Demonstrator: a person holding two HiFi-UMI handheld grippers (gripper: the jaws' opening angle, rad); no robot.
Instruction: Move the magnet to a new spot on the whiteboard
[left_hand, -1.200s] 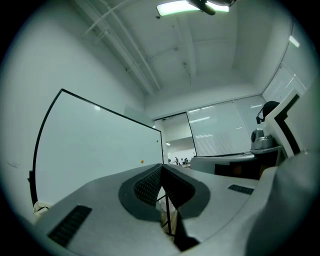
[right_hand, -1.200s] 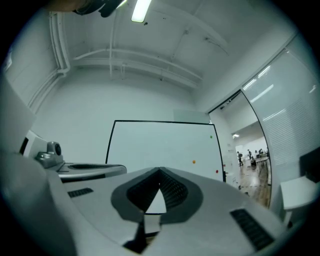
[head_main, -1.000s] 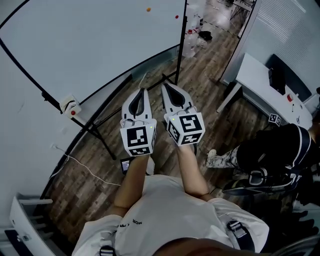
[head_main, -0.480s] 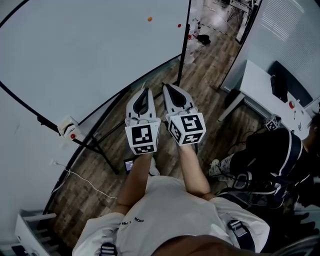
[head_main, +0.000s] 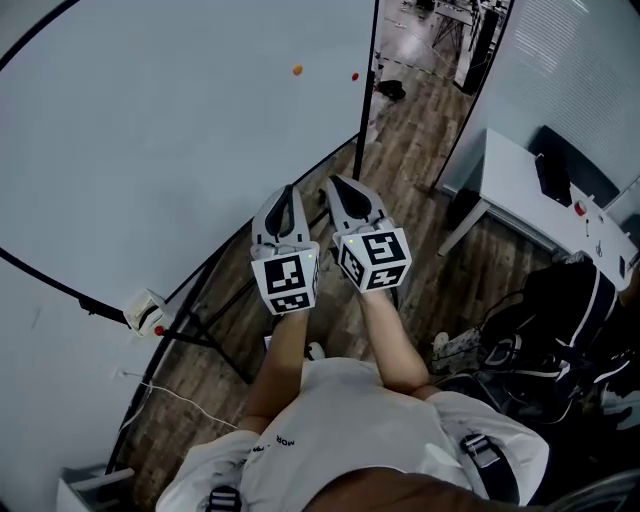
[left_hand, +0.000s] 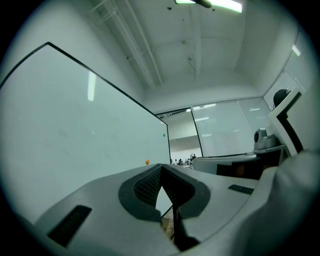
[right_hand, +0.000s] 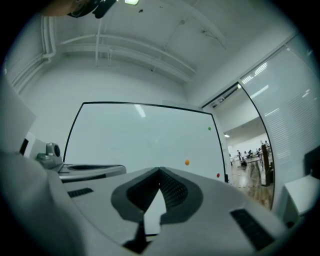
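The whiteboard (head_main: 150, 130) fills the upper left of the head view. A small orange magnet (head_main: 297, 70) and a red magnet (head_main: 354, 76) sit near its right edge. The right gripper view shows the orange magnet (right_hand: 187, 162), the red magnet (right_hand: 218, 175) and a green magnet (right_hand: 209, 128) higher up. My left gripper (head_main: 288, 190) and right gripper (head_main: 333, 183) are held side by side, well short of the board. Both are shut with nothing between their jaws. In the gripper views, the left gripper (left_hand: 161, 167) and the right gripper (right_hand: 160, 171) have their jaw tips meeting.
The board's black stand leg (head_main: 200, 340) crosses the wooden floor, with a white box (head_main: 147, 312) fixed to the frame and a cable (head_main: 175, 395) on the floor. A white desk (head_main: 530, 190) and a black backpack (head_main: 565, 310) stand to the right.
Both grippers have been carried along the board together, still side by side and shut. The magnets now sit lower in the head view, and the white box and backpack have slid downward.
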